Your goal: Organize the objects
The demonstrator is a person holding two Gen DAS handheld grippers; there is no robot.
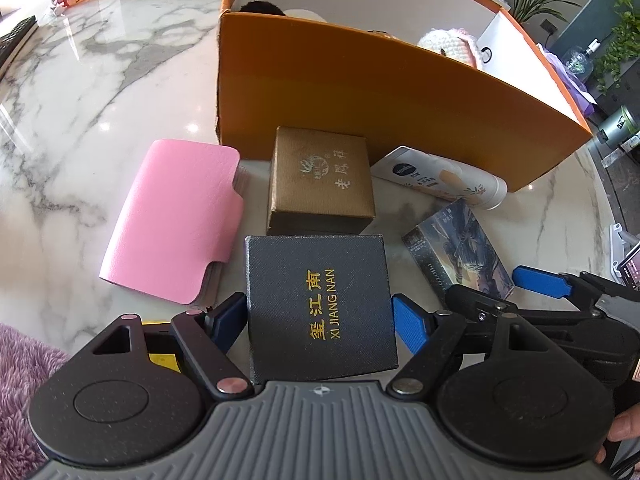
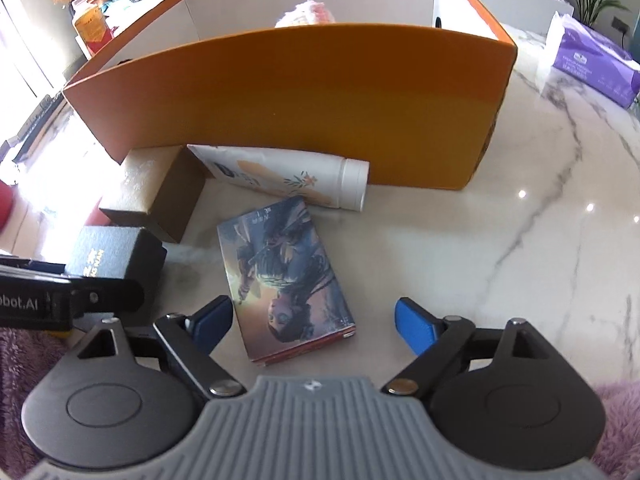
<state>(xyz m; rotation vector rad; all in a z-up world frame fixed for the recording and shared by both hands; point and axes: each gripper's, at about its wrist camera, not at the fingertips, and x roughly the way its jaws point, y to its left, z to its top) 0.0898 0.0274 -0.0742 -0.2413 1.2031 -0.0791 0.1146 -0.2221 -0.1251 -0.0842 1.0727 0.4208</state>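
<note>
Left wrist view puts the dark blue Xi Jiang Nan box (image 1: 320, 304) between the spread fingers of the left gripper (image 1: 320, 322); the blue pads sit just beside its two sides, but whether they press it I cannot tell. This box lies on the marble table (image 1: 100, 100), in front of the orange storage box (image 1: 380, 112), which serves as the landmark. Touching the dark box on the side toward the orange box is a gold-brown gift box (image 1: 322, 182), close to the orange wall. Left of that lies a pink card holder (image 1: 176, 220), and to its right a white tube (image 1: 440, 178) lies against the foot of the orange wall. Nearer than the tube lies an illustrated card pack (image 2: 288, 276). Right wrist view shows the right gripper (image 2: 314, 326) released and wide apart, low over this pack, with its left pad just beside the pack's edge and its right pad well clear. Inside the orange box a knitted pink and white item (image 1: 448, 46) and something dark show above the rim, so some sorting seems done. Judging by the five things outside, most of the work is left.
</note>
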